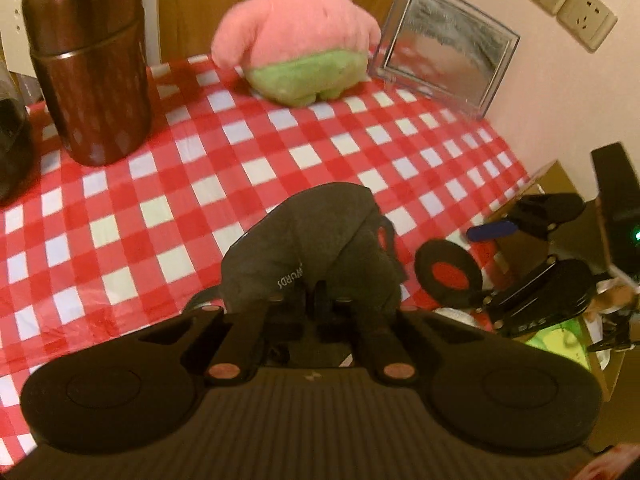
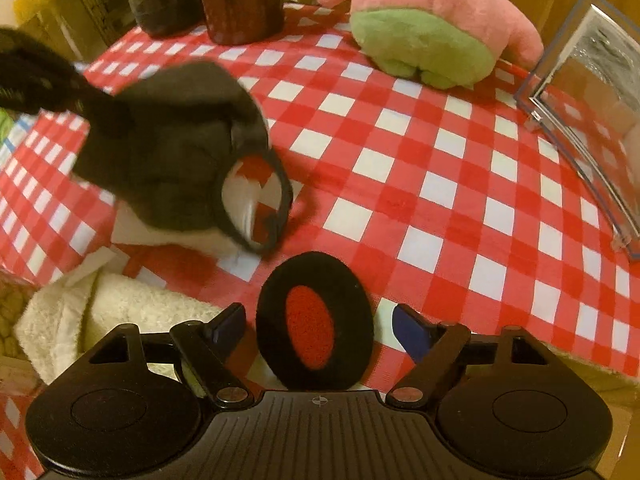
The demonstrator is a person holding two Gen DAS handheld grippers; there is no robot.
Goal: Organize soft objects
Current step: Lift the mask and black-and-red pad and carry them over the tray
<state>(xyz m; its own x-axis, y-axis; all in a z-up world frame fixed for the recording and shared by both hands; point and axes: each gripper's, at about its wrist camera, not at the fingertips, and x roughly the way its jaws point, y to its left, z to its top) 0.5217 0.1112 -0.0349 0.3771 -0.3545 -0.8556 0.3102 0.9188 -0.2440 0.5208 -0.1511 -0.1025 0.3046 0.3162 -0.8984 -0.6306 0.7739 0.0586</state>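
**Mask pinched in my left, ear pad next for my right**

Landmark = the black ear pad w/ red centre (image 2: 315,322), lying flat on the checked tablecloth (image 2: 440,168) at its near edge.

Nearest: my right gripper (image 2: 318,326) stands wide, fingers either side of the pad, not pressing it. Pad looks like light foam; it'll squash, so I'd take it across the rim, not the thin red middle. Just left of the pad, below the cloth's edge: a cream fluffy towel (image 2: 120,304).

Up-left of the pad: my left gripper (image 1: 320,298) is clamped tight on a dark grey cloth face mask (image 1: 316,240), bunched, ear loop (image 2: 276,200) dangling. Limp, near weightless; I expect it to droop and maybe snag by that loop.

Far behind the pad: pink-and-green plush star (image 2: 432,20), soft, bulky, best grabbed by an arm. Right of it a clear acrylic frame (image 2: 584,92); left, a brown metal flask (image 2: 240,0).
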